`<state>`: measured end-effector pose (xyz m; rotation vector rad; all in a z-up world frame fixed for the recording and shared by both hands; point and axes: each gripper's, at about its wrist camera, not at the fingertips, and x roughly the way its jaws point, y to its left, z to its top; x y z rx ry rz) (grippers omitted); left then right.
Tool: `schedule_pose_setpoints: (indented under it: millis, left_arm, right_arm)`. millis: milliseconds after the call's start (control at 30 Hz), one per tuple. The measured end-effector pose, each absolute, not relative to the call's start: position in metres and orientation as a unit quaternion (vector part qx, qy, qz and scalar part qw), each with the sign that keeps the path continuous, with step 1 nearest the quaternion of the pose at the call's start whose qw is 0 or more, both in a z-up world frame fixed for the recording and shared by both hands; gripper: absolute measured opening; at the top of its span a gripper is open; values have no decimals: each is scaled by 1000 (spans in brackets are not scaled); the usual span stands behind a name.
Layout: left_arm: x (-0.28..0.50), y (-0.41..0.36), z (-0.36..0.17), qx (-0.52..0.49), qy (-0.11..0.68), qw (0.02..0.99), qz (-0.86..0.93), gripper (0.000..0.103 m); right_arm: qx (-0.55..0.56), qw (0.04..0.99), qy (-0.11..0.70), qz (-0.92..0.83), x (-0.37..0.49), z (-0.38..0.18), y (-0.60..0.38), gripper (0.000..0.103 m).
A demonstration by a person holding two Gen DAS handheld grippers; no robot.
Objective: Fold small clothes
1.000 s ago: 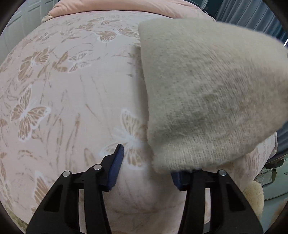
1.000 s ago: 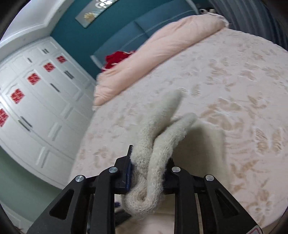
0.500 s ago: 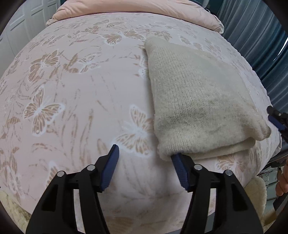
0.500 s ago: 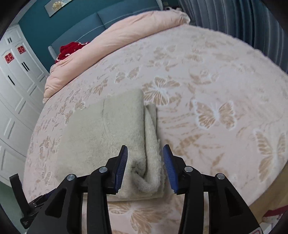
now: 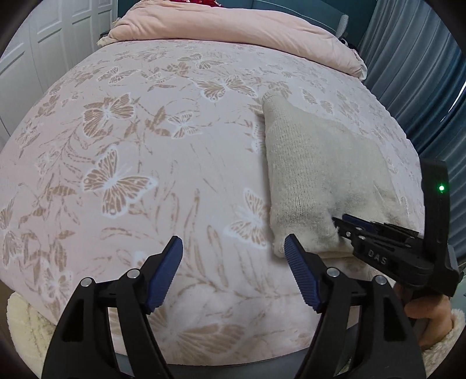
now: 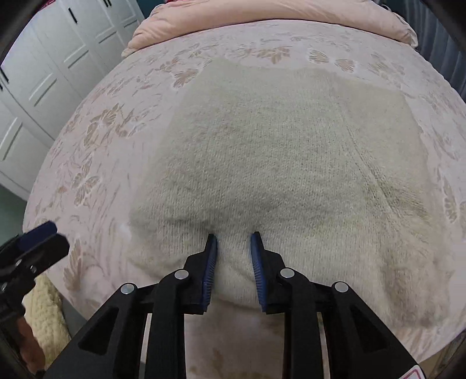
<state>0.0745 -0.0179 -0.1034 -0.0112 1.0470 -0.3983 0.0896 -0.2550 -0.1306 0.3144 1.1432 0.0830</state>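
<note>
A cream knitted garment (image 6: 276, 151) lies folded flat on the pink butterfly-print bed (image 5: 131, 163); in the left wrist view it (image 5: 314, 180) lies at the right. My right gripper (image 6: 233, 242) is at the garment's near edge, its jaws partly open with a bulge of knit between them; it also shows in the left wrist view (image 5: 349, 224). My left gripper (image 5: 233, 247) is open and empty above the bedspread, just left of the garment's near corner.
A rolled pink duvet (image 5: 233, 26) lies along the bed's far end. White wardrobe doors (image 6: 43, 73) stand at the left, dark blue curtains (image 5: 422, 73) at the right. A cream fluffy item (image 6: 43, 309) hangs below the bed's near edge.
The garment went from held up in my right gripper to lying folded on the bed. The right jaws opened and moved along the near edge. My left gripper pulled back.
</note>
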Motion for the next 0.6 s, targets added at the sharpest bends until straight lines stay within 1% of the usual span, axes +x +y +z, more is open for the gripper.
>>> schedule_pose_setpoints:
  millis: [67,167,233,267,300,333,367,400,467,533,567,600]
  left_arm:
    - [80,-23,-100,-15,495,847,-195,71]
    - [89,-45,-91,-43,496,837,-227,71]
    - [92,-70,-83,-40,485,837,-252,71]
    - [93,-86,-84,-23,481,837,-260,71]
    - [95,-102,-89,2,484,835,-261,71]
    - [96,-117,-99,28,495,830,-257,71]
    - [97,-129,-112,45,508,822,-253,71]
    - [98,-137,-125,57,521,814,-250,71]
    - [97,-143,-141,76,529,813,-231,73]
    - [95,-138,-143,65,528,815,-229,74]
    - [96,-136,-144,59,532,813,-228,75]
    - [97,-134,-146,58,536,811,-227,78]
  right_arm:
    - [173,833,525,33,82,-114,-272,18]
    - [230,843,486,-14,59,-93,-314,18]
    - [258,841,474,-38,43,-93,-340,18]
    - [256,837,482,-47,40,-101,-348,15]
    - [240,829,500,-64,39,-116,-353,3]
    - [219,818,525,-84,40,-138,-360,0]
    - [229,812,530,-84,39,-156,-369,0]
    - [267,810,516,-78,32,-164,-382,0]
    - [337,797,497,-70,25,-155,-400,0]
    - [335,809,478,-76,21,-132,-397,0]
    - [316,819,473,-77,21,-121,-391,4]
    - [295,827,472,-77,23,-114,-385,6]
